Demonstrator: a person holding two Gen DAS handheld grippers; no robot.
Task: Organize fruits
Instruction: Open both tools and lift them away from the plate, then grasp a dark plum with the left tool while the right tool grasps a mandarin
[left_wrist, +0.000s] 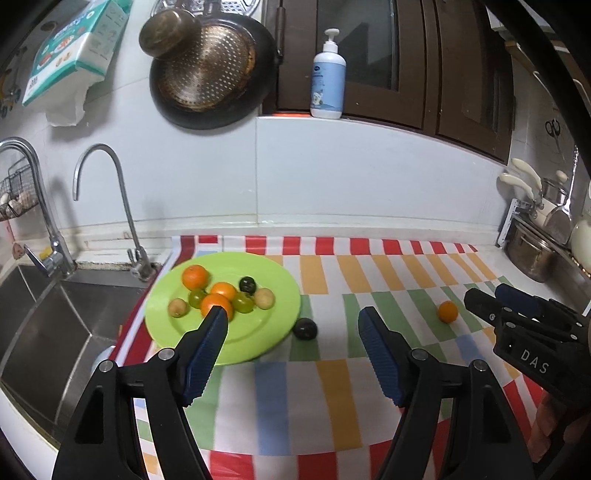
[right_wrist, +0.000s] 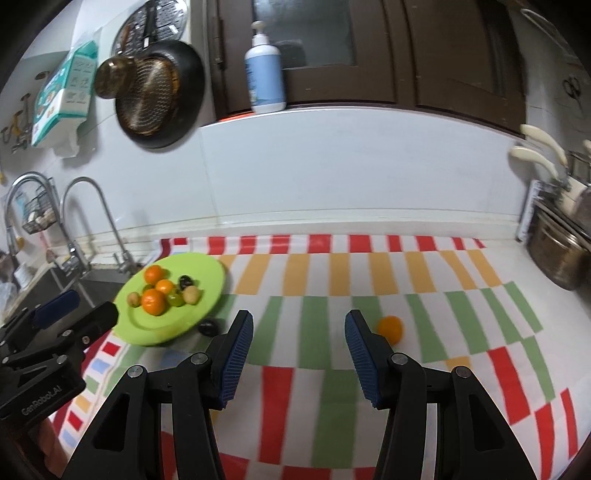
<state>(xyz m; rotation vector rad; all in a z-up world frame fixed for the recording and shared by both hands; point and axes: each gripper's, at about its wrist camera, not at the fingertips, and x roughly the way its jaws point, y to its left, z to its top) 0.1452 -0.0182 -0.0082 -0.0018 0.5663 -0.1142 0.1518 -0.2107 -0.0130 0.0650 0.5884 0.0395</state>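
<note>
A green plate sits at the cloth's left end, holding several fruits: oranges, green and tan fruits and one dark fruit. A dark fruit lies on the cloth just right of the plate. A loose orange lies further right. My left gripper is open and empty, above the plate's near right edge. My right gripper is open and empty, just left of the loose orange; its right fingertip is close to it.
A striped cloth covers the counter. A steel sink with two taps lies left of the plate. Pots stand at the far right. A pan hangs on the wall; a pump bottle stands on the ledge.
</note>
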